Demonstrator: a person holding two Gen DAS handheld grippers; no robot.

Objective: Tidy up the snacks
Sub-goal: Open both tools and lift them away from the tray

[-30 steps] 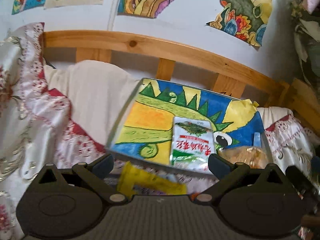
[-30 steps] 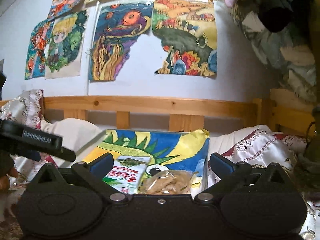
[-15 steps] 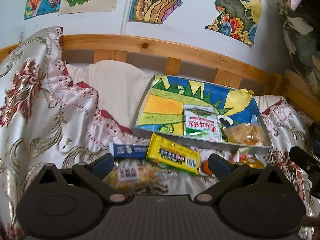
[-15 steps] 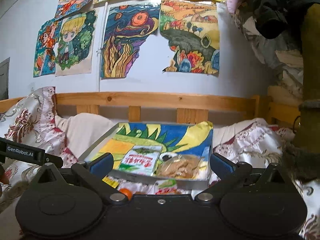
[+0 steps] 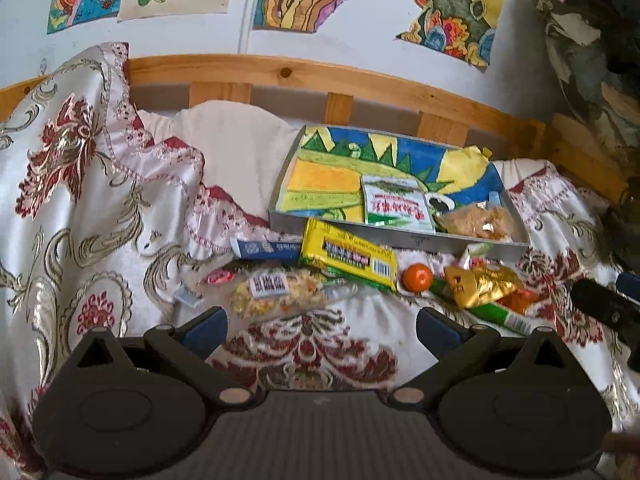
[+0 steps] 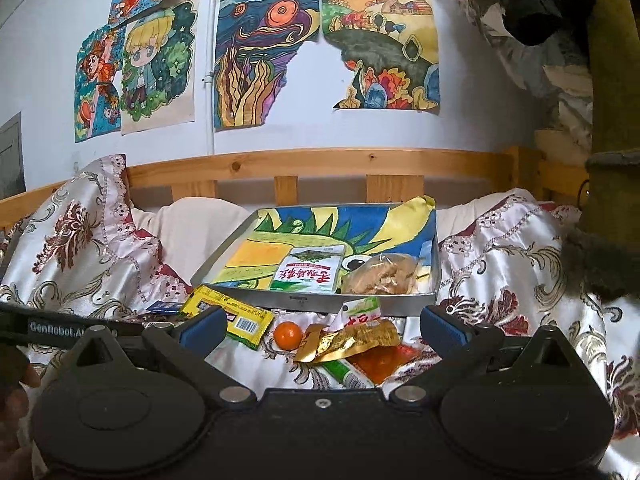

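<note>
Tongs on both sides stand wide and carry nothing. The left gripper hovers over the patterned satin bedspread, and the clear bag of mixed-colour snacks lies just ahead of its left finger. Beyond that lies the flat yellow rectangular packet, with its long axis running left-to-right and tilted down toward the right. The right gripper faces the small orange round fruit and the crumpled gold foil wrapper, both lying between its fingers in view. The grey shallow tray lined with a painted sheet sits just behind the loose pile and holds a white-and-green pouch and a clear bag of what appear to be biscuits. Judgement: the right gripper is nearer the foil wrapper, the left nearer the yellow packet.
</note>
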